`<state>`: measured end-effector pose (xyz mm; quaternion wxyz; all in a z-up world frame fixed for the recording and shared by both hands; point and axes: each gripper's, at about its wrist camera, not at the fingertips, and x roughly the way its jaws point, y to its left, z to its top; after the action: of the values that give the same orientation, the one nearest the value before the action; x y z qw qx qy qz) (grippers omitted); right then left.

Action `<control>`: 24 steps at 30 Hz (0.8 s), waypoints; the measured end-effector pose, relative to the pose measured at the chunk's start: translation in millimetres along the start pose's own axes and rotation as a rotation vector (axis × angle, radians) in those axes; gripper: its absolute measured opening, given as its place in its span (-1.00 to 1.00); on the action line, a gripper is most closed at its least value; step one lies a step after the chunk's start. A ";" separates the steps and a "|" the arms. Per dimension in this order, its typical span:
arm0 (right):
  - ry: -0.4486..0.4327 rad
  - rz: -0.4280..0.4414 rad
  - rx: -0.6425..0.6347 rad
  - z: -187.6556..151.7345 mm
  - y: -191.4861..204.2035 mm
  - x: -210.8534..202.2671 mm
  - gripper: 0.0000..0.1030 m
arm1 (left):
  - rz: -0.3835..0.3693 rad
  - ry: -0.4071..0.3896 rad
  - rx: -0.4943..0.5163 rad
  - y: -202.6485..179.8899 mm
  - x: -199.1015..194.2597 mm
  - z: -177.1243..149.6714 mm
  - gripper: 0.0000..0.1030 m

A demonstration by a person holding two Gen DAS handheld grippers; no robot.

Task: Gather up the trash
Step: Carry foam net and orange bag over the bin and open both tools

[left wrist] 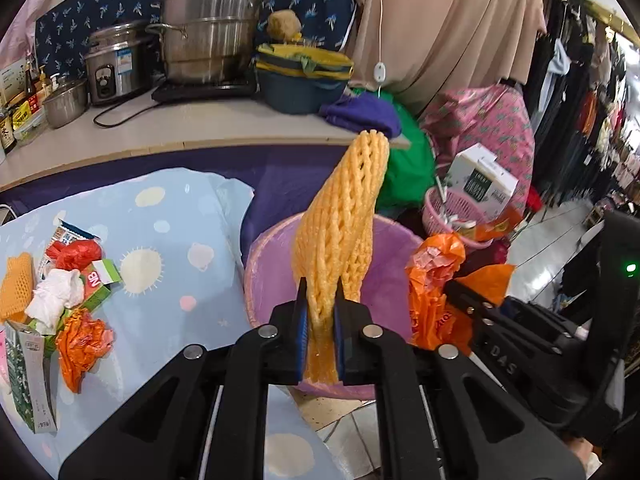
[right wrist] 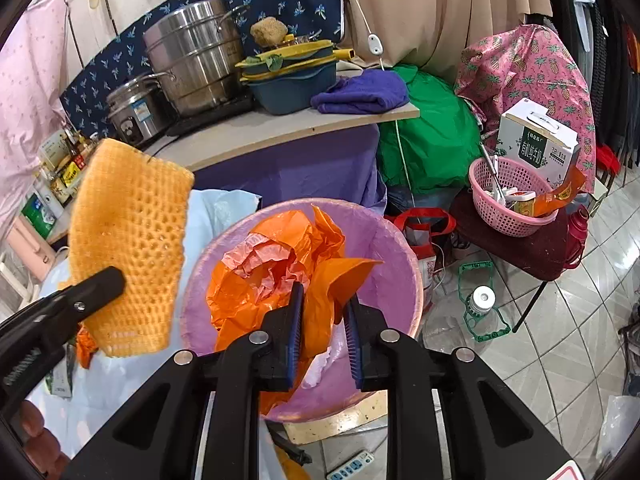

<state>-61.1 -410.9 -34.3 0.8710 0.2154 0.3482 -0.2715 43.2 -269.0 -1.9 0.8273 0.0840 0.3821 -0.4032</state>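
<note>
The light-blue cloth with pale dots and sun shapes (left wrist: 168,216) is covering the surface at the left, and the round bin lined with a lilac plastic bag (right wrist: 400,280) is standing just beside its edge, on the tiled floor. Behind them a pale counter (left wrist: 180,128) is carrying a tall stainless steel steamer pot (left wrist: 208,24).

The left tongs (left wrist: 320,316) are pinching the lower end of a long yellow-orange foam fruit net (left wrist: 340,232), their blue pads pressed against both sides of it. The net is sticking up and away from the tongs, over the near rim of the bin. In the right wrist view it is hanging flat at the left, beside the bin.

The right tongs (right wrist: 324,320) are hovering above the bin's opening with the jaws slightly spread. A crumpled orange plastic bag (right wrist: 276,272) is lying between them and spilling into the bin; whether the pads are pressing it cannot be told.

More trash is lying in a heap on the cloth at the far left: a second orange foam net (left wrist: 16,284), a crumpled white tissue (left wrist: 56,296), a green carton (left wrist: 100,280), a red plastic scrap (left wrist: 74,254) and another crumpled orange bag (left wrist: 82,344).
</note>
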 end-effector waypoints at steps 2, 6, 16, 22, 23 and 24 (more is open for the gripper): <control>0.009 -0.004 -0.002 -0.1 -0.9 8.7 -0.60 | 0.018 0.030 0.002 -0.7 17.4 -1.7 -0.81; 0.036 0.005 0.007 1.3 -4.2 25.7 -0.59 | 0.035 0.057 0.014 -4.5 36.3 -5.8 -0.81; 0.030 0.001 0.018 -1.1 -2.2 34.6 -0.13 | 0.073 0.060 0.026 -7.0 49.3 -10.1 -0.05; 0.001 -0.002 0.029 -0.1 -5.8 21.2 -0.07 | 0.084 0.034 0.039 -6.1 40.6 -10.7 0.19; -0.003 -0.001 0.032 0.2 -6.5 18.6 -0.06 | 0.086 0.032 0.040 -6.3 38.8 -10.4 0.19; -0.007 0.000 0.033 0.3 -6.7 15.9 -0.05 | 0.084 0.028 0.041 -6.5 36.5 -10.5 0.19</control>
<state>-55.4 -421.3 -46.9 0.8686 0.2286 0.3407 -0.2778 46.5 -290.6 -33.6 0.8362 0.1226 0.3811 -0.3748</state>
